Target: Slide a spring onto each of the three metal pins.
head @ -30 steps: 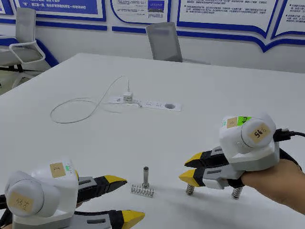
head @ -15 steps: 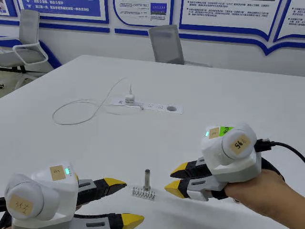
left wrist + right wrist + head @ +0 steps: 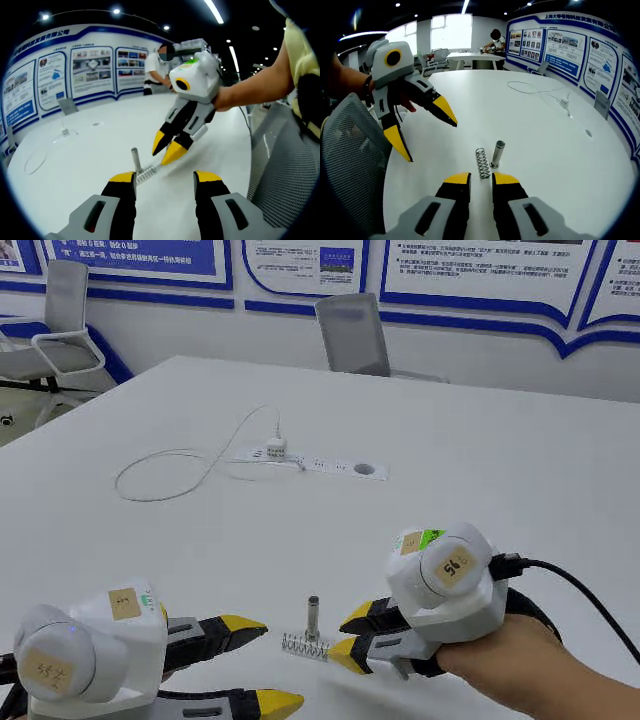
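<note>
Your left hand-held gripper [image 3: 262, 663] sits low at the near edge of the white desk [image 3: 450, 460]. Its yellow-tipped jaws are spread wide with nothing between them. Your right hand-held gripper [image 3: 348, 636] points in from the other side. Its jaws are only a narrow gap apart and hold nothing.

Between the two, a short metal pin [image 3: 313, 617] stands upright on the desk. A spring [image 3: 305, 647] lies on its side at the foot of the pin, just beside it and not yet on it. In the right gripper view the spring [image 3: 481, 162] lies just ahead of your own jaw tips, with the pin [image 3: 496, 153] beside it.

The round sticker [image 3: 459, 565] on your right hand-held gripper carries two handwritten digits, reading 56 or 95 depending on which way up. The one on your left is too blurred to read.

Farther back on the desk lies a white power strip [image 3: 320, 464] with a plug [image 3: 276, 448] and a looping white cable [image 3: 165, 475]. The blue-edged wall posters [image 3: 470, 260] carry writing too small to read.
</note>
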A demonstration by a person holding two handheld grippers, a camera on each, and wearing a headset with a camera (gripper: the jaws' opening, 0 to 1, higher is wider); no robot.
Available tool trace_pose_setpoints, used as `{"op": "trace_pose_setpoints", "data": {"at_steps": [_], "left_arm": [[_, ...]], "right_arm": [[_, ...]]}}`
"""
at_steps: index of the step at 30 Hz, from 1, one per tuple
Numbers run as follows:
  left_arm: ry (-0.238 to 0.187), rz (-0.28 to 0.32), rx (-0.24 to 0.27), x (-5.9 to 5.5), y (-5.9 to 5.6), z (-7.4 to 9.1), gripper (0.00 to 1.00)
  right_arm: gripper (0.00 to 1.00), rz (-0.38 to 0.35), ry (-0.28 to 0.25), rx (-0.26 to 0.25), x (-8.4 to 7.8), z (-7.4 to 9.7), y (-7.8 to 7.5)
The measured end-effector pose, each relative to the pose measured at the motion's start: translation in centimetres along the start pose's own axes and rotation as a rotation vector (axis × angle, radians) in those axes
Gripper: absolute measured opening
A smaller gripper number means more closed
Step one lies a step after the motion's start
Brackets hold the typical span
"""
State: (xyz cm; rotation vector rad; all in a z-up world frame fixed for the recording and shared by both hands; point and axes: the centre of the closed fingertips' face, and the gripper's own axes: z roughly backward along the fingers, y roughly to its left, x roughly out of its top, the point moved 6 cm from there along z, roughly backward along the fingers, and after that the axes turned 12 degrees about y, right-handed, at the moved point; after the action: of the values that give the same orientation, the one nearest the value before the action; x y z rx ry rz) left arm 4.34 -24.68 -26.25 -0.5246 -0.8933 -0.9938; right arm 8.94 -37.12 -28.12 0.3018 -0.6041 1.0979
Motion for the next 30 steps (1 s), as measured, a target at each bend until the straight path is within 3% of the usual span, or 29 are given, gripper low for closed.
{"op": "trace_pose_setpoints", "data": {"at_steps": [10, 30], "left_arm": [[0.001, 0.004, 0.005, -0.1, 0.2, 0.1, 0.47], [0.007, 0.013, 0.011, -0.3, 0.3, 0.1, 0.47]], "right_arm": [[0.18, 0.008, 0.033, -0.006, -0.2, -1.7, -0.3], [0.15, -0.001, 0.057, 0.01, -0.5, -3.0, -0.6]]}}
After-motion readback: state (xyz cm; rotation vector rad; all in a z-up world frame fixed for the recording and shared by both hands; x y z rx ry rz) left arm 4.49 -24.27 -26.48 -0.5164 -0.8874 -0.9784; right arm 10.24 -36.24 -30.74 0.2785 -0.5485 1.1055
